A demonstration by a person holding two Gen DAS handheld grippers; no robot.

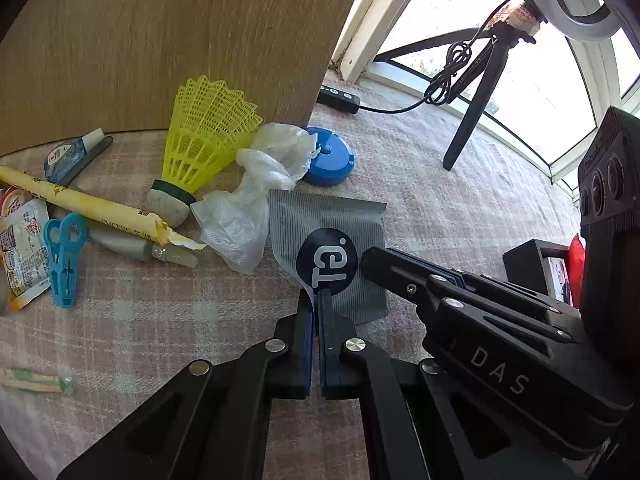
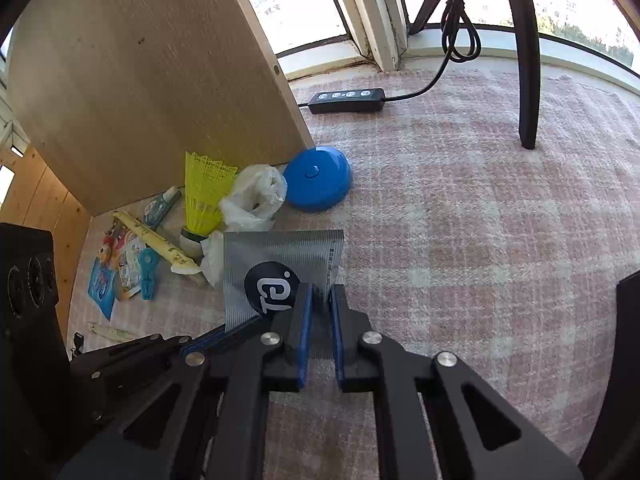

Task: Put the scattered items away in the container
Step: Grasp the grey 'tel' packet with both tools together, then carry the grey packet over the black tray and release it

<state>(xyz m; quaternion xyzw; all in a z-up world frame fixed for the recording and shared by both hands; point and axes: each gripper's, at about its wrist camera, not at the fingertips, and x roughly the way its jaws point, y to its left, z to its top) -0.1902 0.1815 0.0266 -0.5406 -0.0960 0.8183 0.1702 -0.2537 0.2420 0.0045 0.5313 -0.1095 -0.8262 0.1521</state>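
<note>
A grey striped pouch (image 1: 332,220) with a round black logo lies on the pink checked cloth (image 1: 460,208). My left gripper (image 1: 318,296) is shut on its near edge, the thin edge pinched between the blue pads. In the right wrist view the same pouch (image 2: 280,252) has its near right corner between the pads of my right gripper (image 2: 320,292), which is shut on it. Each gripper shows in the other's view, the right gripper (image 1: 366,260) at the pouch's right side and the left gripper (image 2: 224,330) at its lower left corner.
Left of the pouch lie a crumpled plastic bag (image 1: 256,184), a yellow shuttlecock (image 1: 204,144), a blue clothes peg (image 1: 64,260) and snack packets (image 1: 20,248). A blue disc (image 1: 332,156) sits beyond. A wooden panel (image 1: 160,40) stands behind; a cabled remote (image 2: 346,100) and a tripod leg (image 2: 528,60) lie farther off.
</note>
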